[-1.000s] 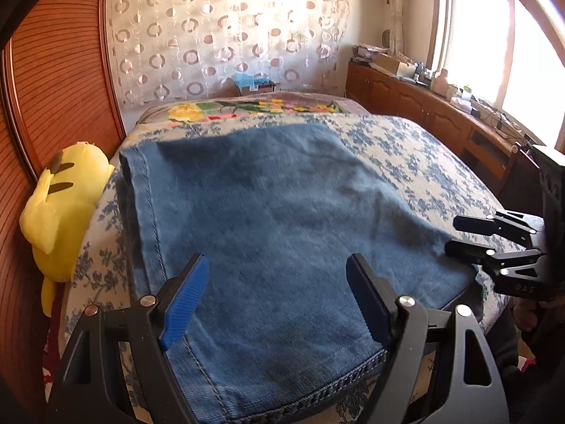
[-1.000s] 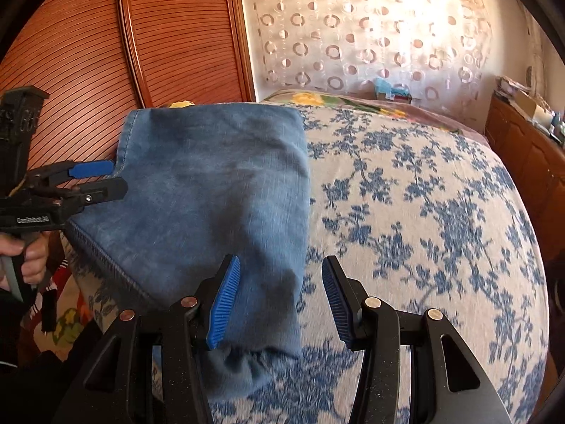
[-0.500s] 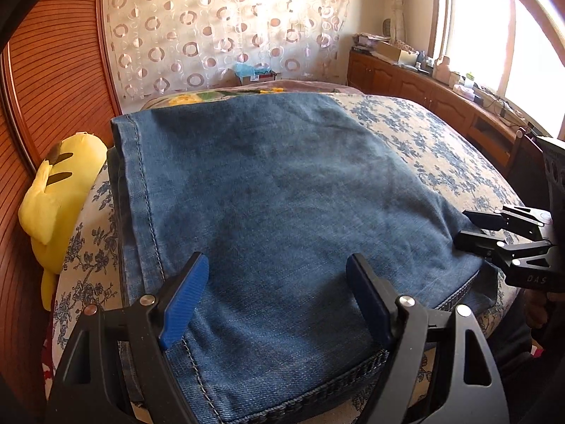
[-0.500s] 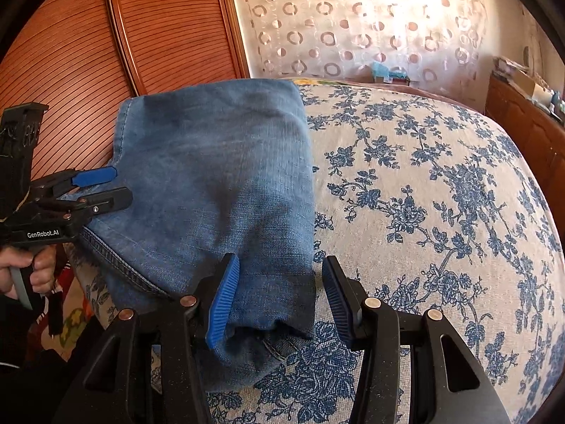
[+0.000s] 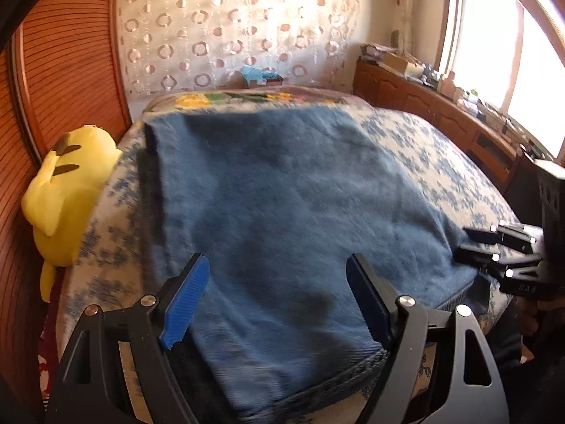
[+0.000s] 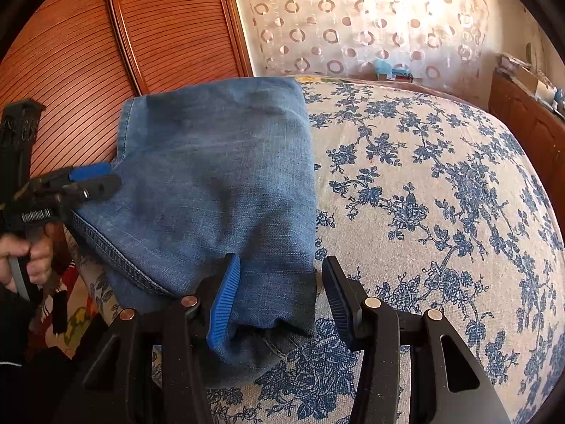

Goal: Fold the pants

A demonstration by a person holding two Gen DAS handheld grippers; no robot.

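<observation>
Folded blue jeans (image 5: 282, 194) lie flat on the floral bed sheet (image 6: 441, 194), near the bed's front left corner. My left gripper (image 5: 277, 265) hovers open over the near hem of the jeans, with nothing between its pads. In the right wrist view the jeans (image 6: 219, 176) fill the left half. My right gripper (image 6: 279, 261) stands open over their near right corner, and the fabric edge lies between the fingers, unpinched. Each gripper shows in the other's view: the right gripper (image 5: 494, 247) at the jeans' right edge, the left gripper (image 6: 95, 180) at their left edge.
A yellow plush toy (image 5: 70, 190) sits between the bed and the ribbed wooden panel (image 6: 159, 28) on the left. Low wooden cabinets (image 5: 423, 102) with clutter run under the window on the right. A person's hand (image 6: 28, 254) holds the left gripper's handle.
Both views have shifted slightly over the jeans, and the left view is now blurred. The jeans stay flat on the bed. Neither gripper's jaws have changed width.
</observation>
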